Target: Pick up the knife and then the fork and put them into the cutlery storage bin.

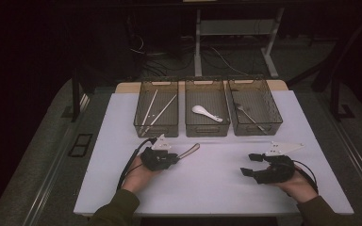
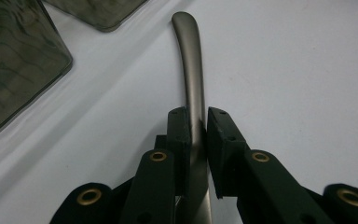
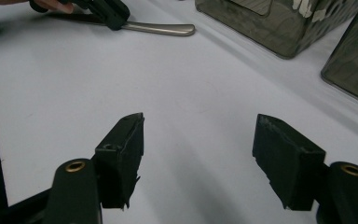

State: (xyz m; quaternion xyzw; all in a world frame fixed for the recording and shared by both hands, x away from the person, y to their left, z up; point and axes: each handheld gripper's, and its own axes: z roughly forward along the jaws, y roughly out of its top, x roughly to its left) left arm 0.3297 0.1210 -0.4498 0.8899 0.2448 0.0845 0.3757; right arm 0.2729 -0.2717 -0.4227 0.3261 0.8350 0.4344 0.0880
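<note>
High view: a white table top [image 1: 217,188] is seen with three smoky translucent bins lined up along its far side. Two pale chopsticks [image 1: 153,112] are held in the left bin [image 1: 156,108], a white ceramic soup spoon [image 1: 206,113] in the middle bin [image 1: 207,107], and a metal fork [image 1: 250,115] in the right bin [image 1: 255,106]. The left gripper [image 1: 174,157] is held in the person's left hand [image 1: 139,176] near the front of the left bin, and a metal utensil handle [image 1: 189,150] is seen reaching out from it toward the middle of the table. The right gripper [image 1: 250,165] is held in the right hand [image 1: 298,184] at the right side of the table, well apart from the bins.

Left gripper view: the utensil handle [image 2: 192,88] is clamped between the two black jaws, which are pressed against its sides, and its rounded end is pointed away over the white surface. Which utensil it is cannot be told, since its working end is hidden behind the jaws. Corners of two bins [image 2: 18,65] are seen at the upper left.

Right gripper view: the jaws are spread wide with bare white table between them and nothing is gripped. The left gripper [image 3: 107,11] with the handle [image 3: 161,29] is seen farther off at the upper left, lying close to the table surface.
</note>
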